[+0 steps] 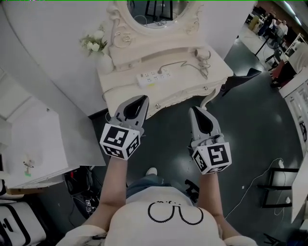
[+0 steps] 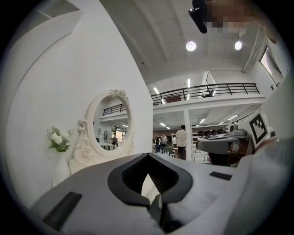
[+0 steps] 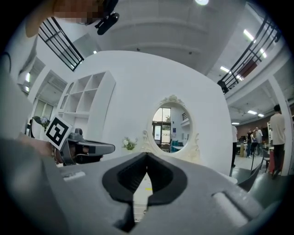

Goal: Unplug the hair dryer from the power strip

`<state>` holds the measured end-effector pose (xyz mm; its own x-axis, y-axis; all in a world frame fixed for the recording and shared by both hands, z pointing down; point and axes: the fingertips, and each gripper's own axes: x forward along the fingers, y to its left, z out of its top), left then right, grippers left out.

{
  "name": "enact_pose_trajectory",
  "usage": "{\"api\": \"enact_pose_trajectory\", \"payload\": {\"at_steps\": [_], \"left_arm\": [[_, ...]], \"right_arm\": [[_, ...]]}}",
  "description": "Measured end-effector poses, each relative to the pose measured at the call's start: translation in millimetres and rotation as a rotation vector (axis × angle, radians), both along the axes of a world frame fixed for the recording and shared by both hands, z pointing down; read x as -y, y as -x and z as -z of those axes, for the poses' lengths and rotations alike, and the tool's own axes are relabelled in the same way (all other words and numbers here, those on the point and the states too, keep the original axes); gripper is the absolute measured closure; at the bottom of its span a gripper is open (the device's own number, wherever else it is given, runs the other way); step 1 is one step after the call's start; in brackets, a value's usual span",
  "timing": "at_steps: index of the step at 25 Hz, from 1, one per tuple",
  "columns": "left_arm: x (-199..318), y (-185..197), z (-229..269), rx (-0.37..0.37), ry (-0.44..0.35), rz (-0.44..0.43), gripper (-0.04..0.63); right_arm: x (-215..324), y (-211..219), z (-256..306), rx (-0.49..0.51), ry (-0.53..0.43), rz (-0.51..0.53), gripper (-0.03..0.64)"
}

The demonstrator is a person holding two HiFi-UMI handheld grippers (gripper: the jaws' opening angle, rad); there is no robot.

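Note:
A white power strip (image 1: 154,76) lies on the cream dressing table (image 1: 192,85), below the oval mirror (image 1: 154,14). A thin grey cord (image 1: 180,65) runs from the strip to a pale object (image 1: 204,60) at the table's right end, too small to identify. My left gripper (image 1: 143,98) and right gripper (image 1: 194,109) are held level side by side, just short of the table's front edge. Both are shut with nothing between the jaws. The left gripper view (image 2: 148,158) and the right gripper view (image 3: 147,156) show closed tips facing the mirror (image 3: 171,128).
A white vase of flowers (image 1: 96,43) stands at the table's left corner. A white cabinet (image 1: 33,144) is at the left, with dark bags (image 1: 82,185) on the floor beside it. A black stand with a white cable (image 1: 274,182) is on the right, and people (image 2: 182,140) stand far behind.

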<state>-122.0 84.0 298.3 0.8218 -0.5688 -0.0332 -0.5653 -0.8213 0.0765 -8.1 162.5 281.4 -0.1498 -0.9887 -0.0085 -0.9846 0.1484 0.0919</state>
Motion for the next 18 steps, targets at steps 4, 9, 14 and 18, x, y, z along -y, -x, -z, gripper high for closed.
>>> {"api": "enact_pose_trajectory", "payload": {"at_steps": [4,9,14,18], "left_arm": [[30.2,-9.8,-9.9,0.004,0.024,-0.007,0.597],[60.1,-22.7,-25.1,-0.013,0.076,0.010,0.597],[96.1,-48.4,-38.9,0.012,0.104,0.012,0.588],[126.2,-82.5,-49.1,0.038,0.132,-0.014,0.437]], "right_arm": [[32.8,-5.7,-15.4,0.004,0.036,0.011,0.615],[60.8,-20.9,-36.0,0.019,0.088,0.026,0.615],[100.3,-42.8,-50.2,0.036,0.118,0.052,0.615],[139.2,-63.5,-56.9,0.026,0.137,0.092,0.616]]}}
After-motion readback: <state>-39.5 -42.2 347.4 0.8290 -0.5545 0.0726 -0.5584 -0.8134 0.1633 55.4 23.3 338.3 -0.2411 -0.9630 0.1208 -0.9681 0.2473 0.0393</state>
